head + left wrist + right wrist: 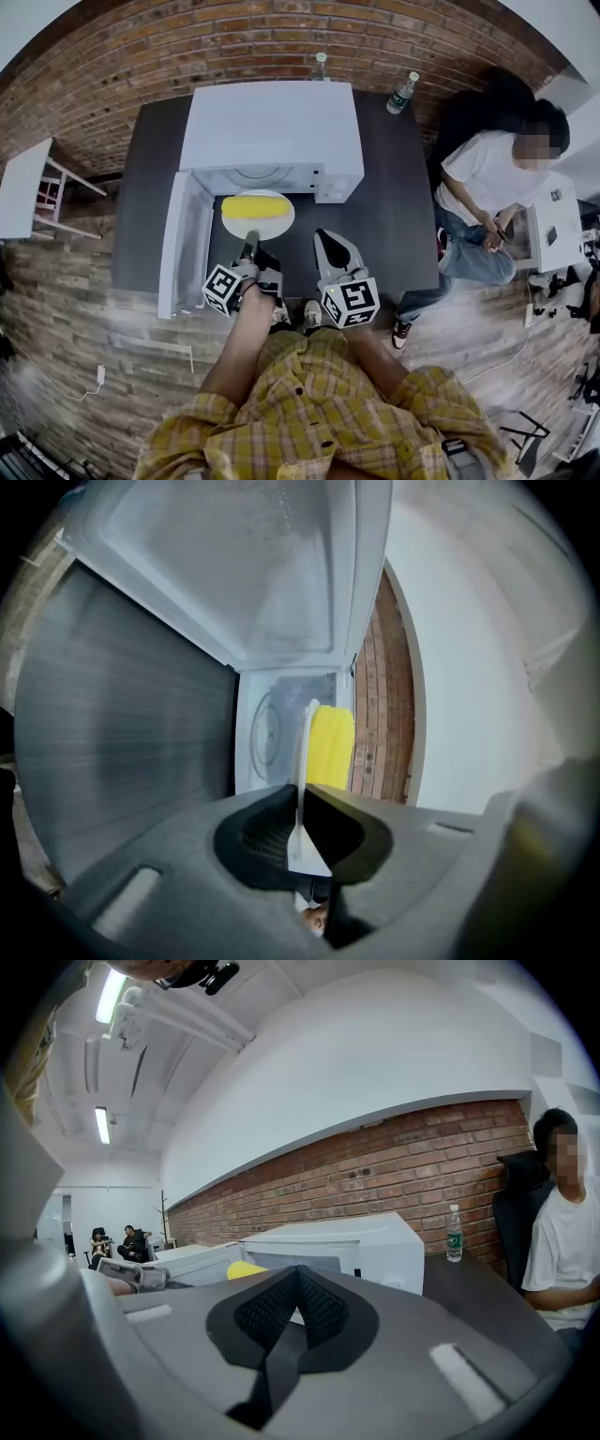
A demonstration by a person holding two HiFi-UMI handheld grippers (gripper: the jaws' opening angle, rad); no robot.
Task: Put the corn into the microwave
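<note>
Step in hand: insertion; the corn lies on a white plate, and the plate sits just in front of the open microwave, not yet inside the cavity. The left tool is clamped on the near rim of the plate; the rim shows edge-on between its pads in the left gripper view. The right tool is beside it over the tabletop; its jaws are together with nothing between them. The door stands swung open at the left of the cavity.

Next move, as judged: advance the plate straight into the cavity; keep it level so the corn does not roll; clear the lower sill and the door edge; set the plate on the turntable; only then part the jaws.
</note>
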